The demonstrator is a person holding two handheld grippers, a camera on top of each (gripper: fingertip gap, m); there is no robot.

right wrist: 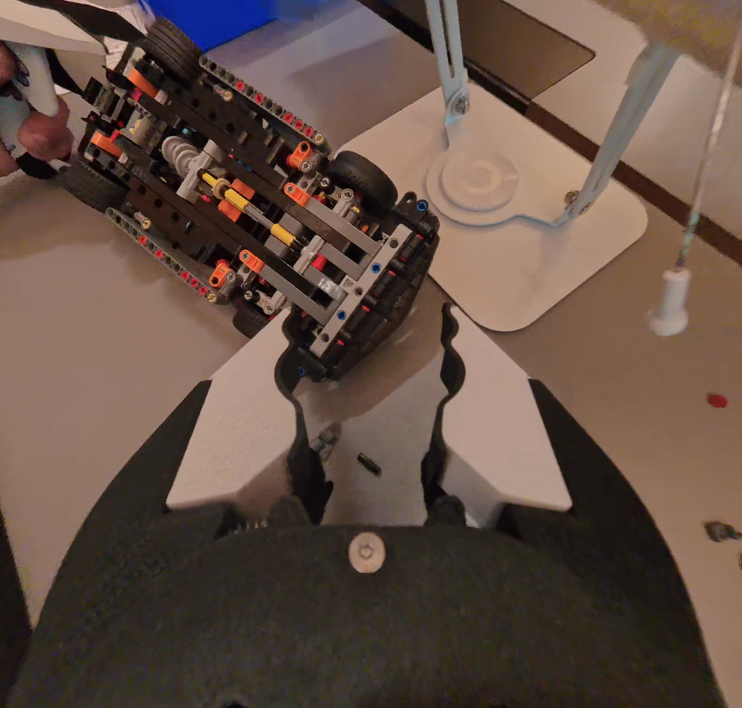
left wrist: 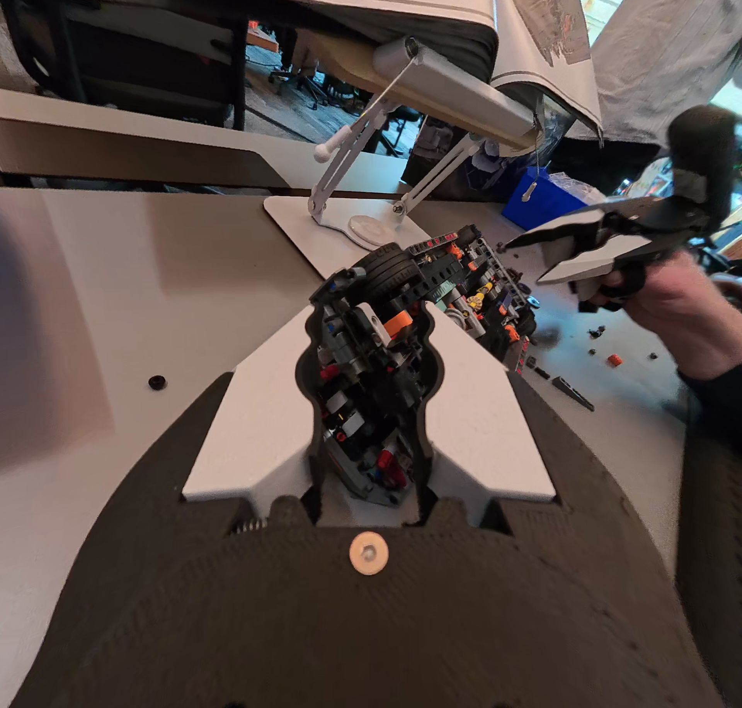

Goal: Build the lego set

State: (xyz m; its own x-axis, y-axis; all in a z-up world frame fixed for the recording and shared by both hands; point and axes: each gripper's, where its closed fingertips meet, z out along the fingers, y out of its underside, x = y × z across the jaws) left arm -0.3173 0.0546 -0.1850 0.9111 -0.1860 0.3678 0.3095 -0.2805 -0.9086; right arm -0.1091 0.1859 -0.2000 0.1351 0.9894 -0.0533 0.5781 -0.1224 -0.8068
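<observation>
The Lego car (left wrist: 441, 283) is a long black Technic chassis with grey, orange and yellow parts and black tyres. My left gripper (left wrist: 369, 307) is shut on one end of it and holds it tilted off the table. In the right wrist view the car (right wrist: 249, 191) shows its underside, with the left gripper (right wrist: 124, 44) at its far end. My right gripper (right wrist: 367, 311) is open. The car's near end sits between its fingertips, against the left pad. In the left wrist view the right gripper (left wrist: 522, 263) is held by a hand.
A white stand with a flat base (right wrist: 542, 247) is just beyond the car, with a cord end (right wrist: 670, 303) hanging. A blue bin (left wrist: 538, 203) is behind. Loose parts lie on the table: a black pin (right wrist: 368, 464), a red stud (right wrist: 716, 400), an orange piece (left wrist: 614, 360). The left gripper is farther from the black pin (right wrist: 368, 464), some 30 centimetres, than the right, some 10 centimetres.
</observation>
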